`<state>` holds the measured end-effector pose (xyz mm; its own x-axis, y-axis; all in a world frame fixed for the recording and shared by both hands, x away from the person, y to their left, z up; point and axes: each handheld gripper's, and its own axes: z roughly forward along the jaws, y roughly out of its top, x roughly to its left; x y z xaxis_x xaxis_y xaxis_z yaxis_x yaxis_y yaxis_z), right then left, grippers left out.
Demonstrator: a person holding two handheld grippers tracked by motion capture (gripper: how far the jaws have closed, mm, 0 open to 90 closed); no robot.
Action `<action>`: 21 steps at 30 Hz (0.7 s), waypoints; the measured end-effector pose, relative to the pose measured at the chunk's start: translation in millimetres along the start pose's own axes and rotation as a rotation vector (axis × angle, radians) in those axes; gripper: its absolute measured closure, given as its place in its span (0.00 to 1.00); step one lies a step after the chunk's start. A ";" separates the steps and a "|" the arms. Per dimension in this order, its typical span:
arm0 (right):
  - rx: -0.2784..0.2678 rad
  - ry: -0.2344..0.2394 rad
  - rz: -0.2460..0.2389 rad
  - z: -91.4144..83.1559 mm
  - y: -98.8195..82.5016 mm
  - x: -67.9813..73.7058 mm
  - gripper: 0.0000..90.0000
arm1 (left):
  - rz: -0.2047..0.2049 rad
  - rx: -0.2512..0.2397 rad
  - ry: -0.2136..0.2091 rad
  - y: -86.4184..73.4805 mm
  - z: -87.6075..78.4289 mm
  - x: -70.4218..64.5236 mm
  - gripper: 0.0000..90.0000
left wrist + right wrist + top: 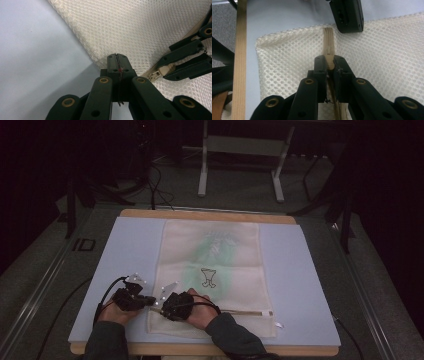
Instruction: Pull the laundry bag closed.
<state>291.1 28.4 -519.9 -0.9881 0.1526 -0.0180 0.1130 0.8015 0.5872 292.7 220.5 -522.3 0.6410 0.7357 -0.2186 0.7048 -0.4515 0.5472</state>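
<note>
The mesh bag (210, 270) lies flat, long axis running away from the person, zipper (329, 47) across its near end. The left gripper (117, 60) pinches the bag's edge just beside the zipper's end. The right gripper (329, 62) is clamped on the zipper pull.

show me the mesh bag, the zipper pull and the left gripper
mesh bag (235, 251), high view, middle of its cloth
zipper pull (154, 75), left gripper view, its metal tab
left gripper (117, 57), left gripper view, between its closed tips

Bare blue mat (125, 250) lies open left and right (300, 270) of the mesh laundry bag (220, 250), giving room to pass. The far half of the bag is flat and unobstructed. At the bag's near left corner the left gripper (149, 299) and right gripper (161, 306) crowd each other, nearly touching.
</note>
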 end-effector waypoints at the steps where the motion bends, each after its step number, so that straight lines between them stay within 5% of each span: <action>1: 0.003 -0.002 -0.003 -0.7 -0.3 0.6 0.91 | 0.000 0.000 -0.001 0.0 0.0 0.2 1.00; 21: 0.044 -0.026 -0.030 -15.3 -13.1 4.4 0.91 | 0.003 -0.001 -0.002 -0.1 0.0 0.4 1.00</action>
<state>283.7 9.8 -515.2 -0.9882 0.1421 -0.0566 0.0880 0.8306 0.5498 292.9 220.8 -522.4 0.6435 0.7334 -0.2191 0.7030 -0.4530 0.5483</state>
